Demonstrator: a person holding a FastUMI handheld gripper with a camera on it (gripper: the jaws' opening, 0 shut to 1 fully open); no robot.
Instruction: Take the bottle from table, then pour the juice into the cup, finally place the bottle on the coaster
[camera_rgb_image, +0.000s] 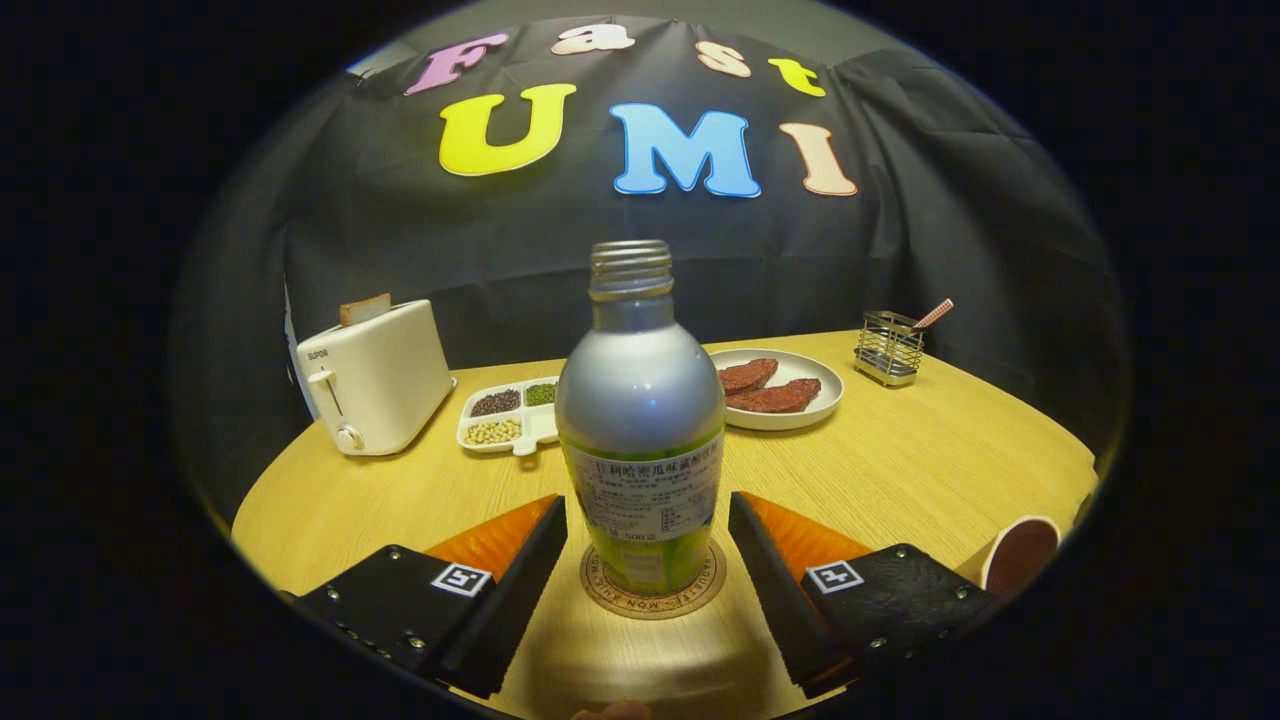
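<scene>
Round wooden table (900, 470), pale oak grain; carries all items below.

White toaster (375, 378), far left, a slice of bread standing in its slot; front lettering too small to give with confidence.

Bottle (640, 420), uncapped, silver shoulder over a green lower body with a white printed label; upright on the coaster (652, 592), a round cork-coloured disc with ring lettering, partly hidden, which I leave unread; bottle stands between the fingers, touching neither.

Gripper (647, 545), fingers spread wide, released, gaps showing on both sides of the bottle.

White plate (815, 400) beyond the bottle, two dark red slabs on it; sectioned tray (510, 415) of beans and seeds to its left; wire holder (888, 348) far right, with a striped straw.

Paper cup (1020, 555), to the right of the gripper; dark inside, contents uncertain.

Step, by my judgement: the last, bottle set on coaster; next calls for drawing straight back without clipping the bottle.
</scene>
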